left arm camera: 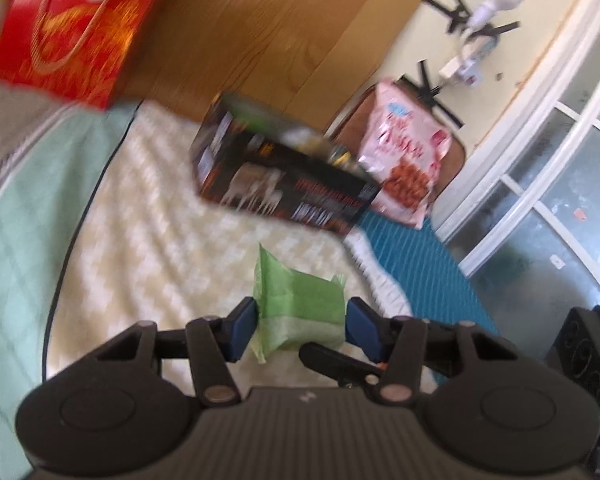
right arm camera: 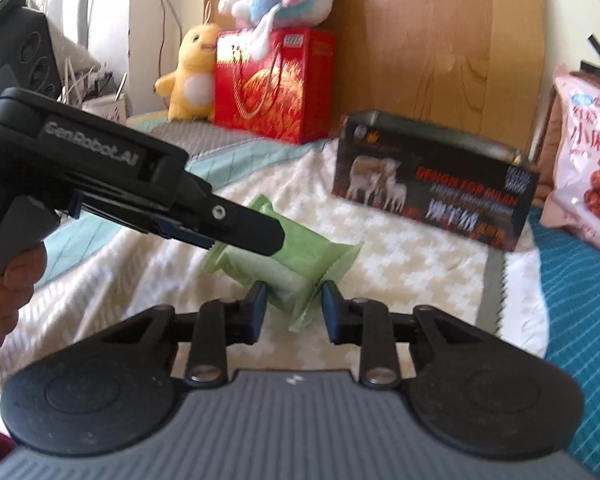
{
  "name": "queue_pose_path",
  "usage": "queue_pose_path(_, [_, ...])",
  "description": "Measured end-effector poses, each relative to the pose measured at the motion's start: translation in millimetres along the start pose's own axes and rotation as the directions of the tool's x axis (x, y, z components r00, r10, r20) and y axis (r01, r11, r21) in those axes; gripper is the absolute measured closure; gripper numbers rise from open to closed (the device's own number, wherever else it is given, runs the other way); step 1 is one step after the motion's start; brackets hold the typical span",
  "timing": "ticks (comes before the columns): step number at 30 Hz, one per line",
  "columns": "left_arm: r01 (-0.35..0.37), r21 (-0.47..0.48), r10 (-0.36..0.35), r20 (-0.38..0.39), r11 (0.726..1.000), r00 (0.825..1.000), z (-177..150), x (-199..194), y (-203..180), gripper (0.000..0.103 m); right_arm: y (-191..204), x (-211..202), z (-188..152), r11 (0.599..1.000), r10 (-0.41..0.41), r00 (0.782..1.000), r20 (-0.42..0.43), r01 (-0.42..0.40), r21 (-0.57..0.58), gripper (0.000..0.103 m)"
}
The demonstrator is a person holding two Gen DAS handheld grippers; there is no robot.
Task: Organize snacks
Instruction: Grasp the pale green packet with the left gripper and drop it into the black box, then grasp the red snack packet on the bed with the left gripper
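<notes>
The green packet (right arm camera: 296, 264) lies on the bed's cream blanket (right arm camera: 412, 280), in front of the black box (right arm camera: 432, 184) and well apart from it. Its long axis runs on a slant in the right wrist view, from upper left down toward the right tool (right arm camera: 293, 312); the crimped near end sits just between that tool's two dark pads. Those pads are narrowed to a modest gap, but whether they press on the wrapper cannot be told: a sliver of blanket seems to show on either side of the crimp.

The left tool (left arm camera: 300, 328) comes in from the left across the packet's far half. In its own view the blue pads flank the packet's width and appear to touch both sides, so I judge it has hold of the packet.

Both tools are at the packet; the left has the body, the right only the end seal. Beyond stand a red gift bag (right arm camera: 274, 84) and a pink snack bag (right arm camera: 588, 160), propped by the headboard (right arm camera: 440, 40).
</notes>
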State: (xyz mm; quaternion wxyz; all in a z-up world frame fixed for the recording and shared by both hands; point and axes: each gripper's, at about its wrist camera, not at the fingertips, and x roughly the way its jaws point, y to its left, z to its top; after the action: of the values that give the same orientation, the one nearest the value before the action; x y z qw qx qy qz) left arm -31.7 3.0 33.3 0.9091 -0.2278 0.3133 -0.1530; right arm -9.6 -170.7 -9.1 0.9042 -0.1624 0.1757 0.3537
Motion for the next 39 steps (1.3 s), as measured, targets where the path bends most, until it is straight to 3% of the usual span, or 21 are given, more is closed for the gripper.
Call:
queue_pose_path(11, [0.002, 0.141, -0.014, 0.082, 0.990, 0.997, 83.8, 39.4, -33.6, 0.053, -45.4, 15.7, 53.3, 0.993, -0.113, 0.978, 0.178, 0.119, -0.025, 0.070])
queue_pose_path(20, [-0.033, 0.114, 0.028, 0.042, 0.993, 0.999, 128.4, 121.0, -18.5, 0.052, -97.7, 72.4, 72.3, 0.976, -0.215, 0.957, 0.194, 0.217, 0.011, 0.069])
queue_pose_path(25, [-0.133, 0.139, 0.121, 0.092, 0.981, 0.988, 123.6, 132.2, -18.2, 0.049, -114.7, 74.3, 64.7, 0.973, -0.225, 0.957, 0.185, 0.210, 0.098, 0.062])
queue_pose_path(28, [-0.104, 0.104, 0.094, 0.092, 0.989, 0.991, 118.0, 117.2, -14.8, 0.049, -122.1, 56.4, 65.4, 0.974, -0.208, 0.958, 0.198, 0.186, 0.126, 0.062])
queue_pose_path(32, [-0.072, 0.088, 0.063, 0.108, 0.993, 0.992, 98.4, 79.7, -16.7, 0.048, -139.0, 26.5, 54.0, 0.958, -0.175, 0.971, 0.163, 0.130, 0.255, 0.062])
queue_pose_path(36, [-0.023, 0.066, 0.019, 0.066, 0.998, 0.998, 58.9, 45.8, -17.7, 0.048, -143.6, -8.6, 10.6, 0.931, -0.030, 0.997, 0.067, 0.004, 0.364, 0.060])
queue_pose_path(39, [0.043, 0.009, -0.043, -0.038, 0.999, 0.998, 20.4, 34.9, -12.8, 0.048, -133.4, -31.8, -28.9, 0.900, 0.068, 0.998, -0.013, -0.056, 0.433, 0.059])
